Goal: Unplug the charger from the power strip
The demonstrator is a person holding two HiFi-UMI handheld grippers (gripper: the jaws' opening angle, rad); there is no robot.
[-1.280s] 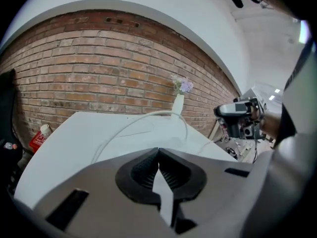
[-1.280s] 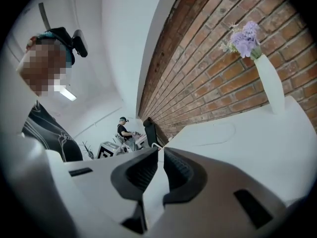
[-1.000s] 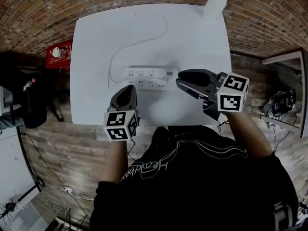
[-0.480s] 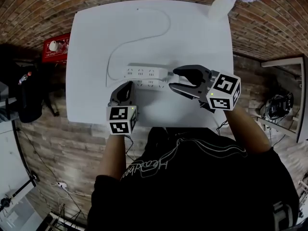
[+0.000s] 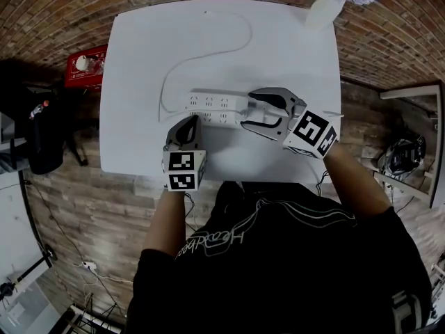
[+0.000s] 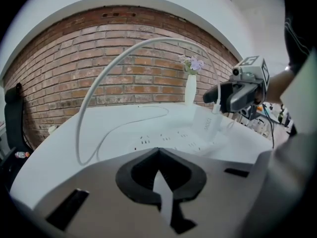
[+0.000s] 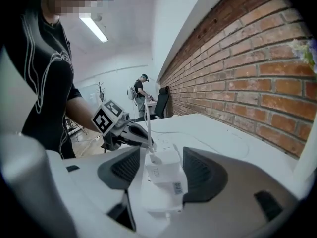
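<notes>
White rectangular table [image 5: 278,47], brick floor around it. Long white plastic power strip [image 5: 212,106] lies mid-table, its thin white cable [image 5: 201,56] looping toward the far edge. Small white boxy charger [image 7: 163,175] sits plugged in at the strip's right end. Right gripper [image 5: 249,110] straddles the charger: jaws opening, one pad on each side of it, neither seen pressing on it. Left gripper [image 5: 188,122] at the strip's near edge, jaws closed together, empty. White vase with purple flowers [image 5: 323,9] at the far right corner.
</notes>
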